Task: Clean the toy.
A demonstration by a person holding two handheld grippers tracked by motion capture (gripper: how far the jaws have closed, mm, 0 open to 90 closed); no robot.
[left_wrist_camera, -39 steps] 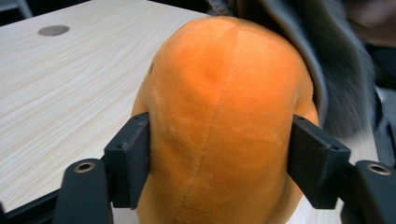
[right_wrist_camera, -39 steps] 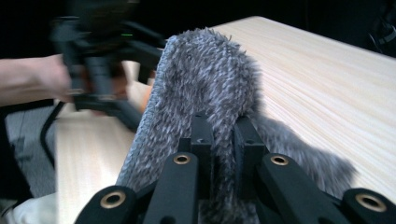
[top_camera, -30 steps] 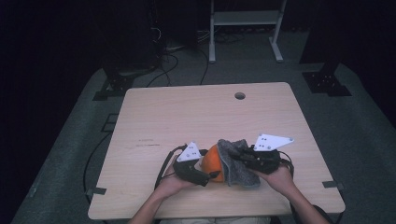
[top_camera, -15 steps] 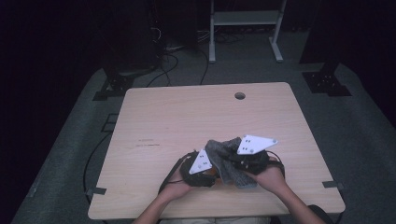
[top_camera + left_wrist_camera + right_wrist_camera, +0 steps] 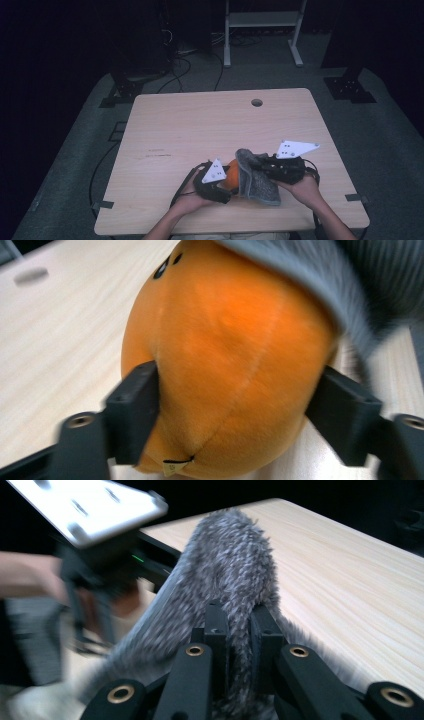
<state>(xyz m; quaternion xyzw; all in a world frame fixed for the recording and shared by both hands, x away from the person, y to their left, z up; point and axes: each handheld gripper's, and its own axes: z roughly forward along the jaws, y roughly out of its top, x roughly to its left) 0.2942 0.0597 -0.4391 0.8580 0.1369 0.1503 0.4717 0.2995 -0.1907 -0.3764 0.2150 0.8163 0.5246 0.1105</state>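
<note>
My left fingers [image 5: 240, 415] stand on either side of the orange plush toy [image 5: 225, 355], their pads touching its flanks; they have just been opening a little around it, so I judge the hold light rather than firm. On the high view my left gripper [image 5: 216, 181] sits at about seven o'clock on the bench [image 5: 200, 125], the toy just to its right. My right fingers [image 5: 239, 630] are clamped tight on a fold of the grey furry cloth [image 5: 225, 575], which drapes over the toy's far side from about five o'clock.

As I judge it, the cloth is partly over the toy, with much of the orange body bare: the covering or uncovering is about midway, and which way it goes I cannot tell.

The bench is pale wood with a round cable hole [image 5: 256, 102] near twelve o'clock. Around it lies grey carpet [image 5: 390, 130], with cables [image 5: 185, 65] and a white metal frame [image 5: 262, 20] in the dark beyond.
</note>
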